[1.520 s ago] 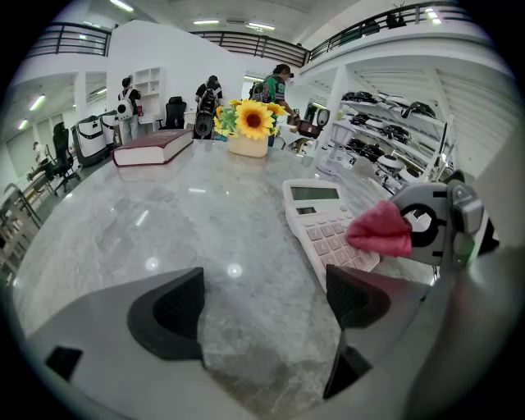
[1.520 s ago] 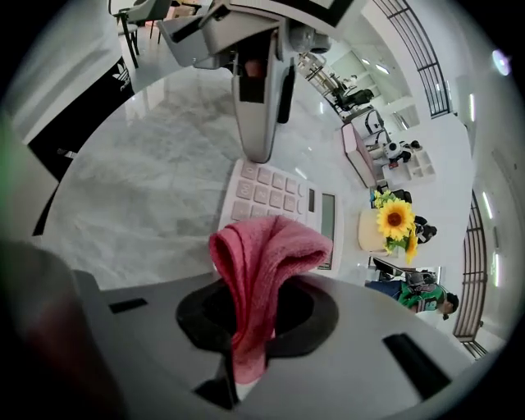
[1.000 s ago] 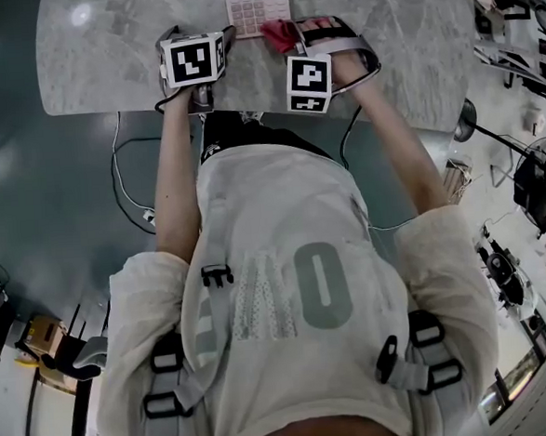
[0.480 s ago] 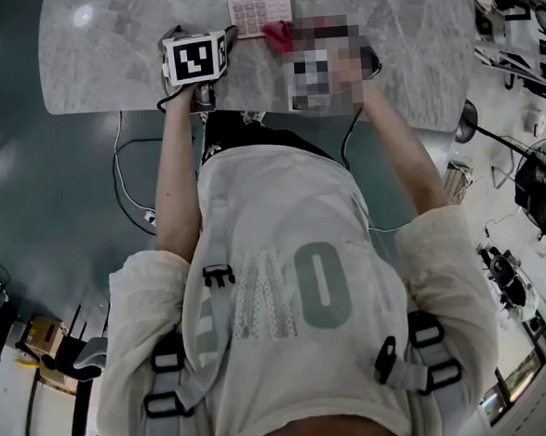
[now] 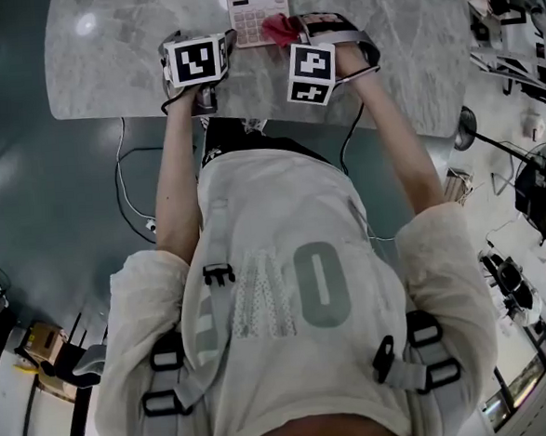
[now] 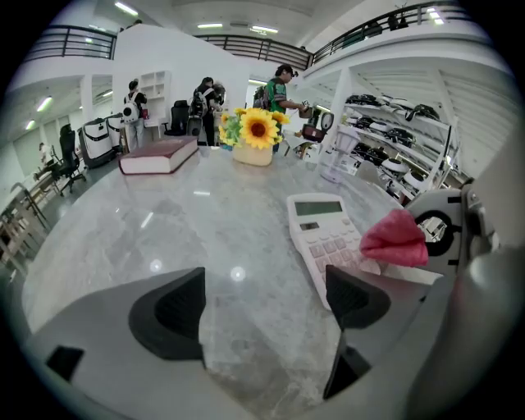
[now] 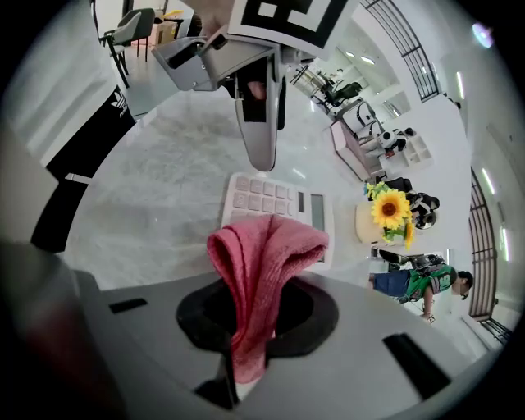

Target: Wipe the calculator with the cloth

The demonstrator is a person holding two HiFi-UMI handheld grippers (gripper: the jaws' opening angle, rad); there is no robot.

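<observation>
While the white desk calculator [image 5: 258,11] lies flat, keys up, on the grey marble table [image 5: 410,44] ahead of both grippers, the red-pink cloth [image 7: 261,256] hangs bunched at its near right corner, and no view settles whether it touches the keys. That cloth is clamped in the right gripper [image 7: 246,328], whose jaws are closed on its lower folds, leaving a rounded wad in front. The left gripper [image 6: 262,308] has its jaws spread wide, with only bare marble between them and the calculator just beside the right-hand one. I judge this to be the approach to the first wipe; the next move calls for lowering the wad onto the keypad and drawing it across, perhaps with the left gripper steadying the light body against sliding. The right gripper view alone shows the clamp on the cloth, a mere red patch from the head. Only the left gripper view shows the closed book [image 6: 160,156] and sunflower pot [image 6: 256,135] farther along the table.
</observation>
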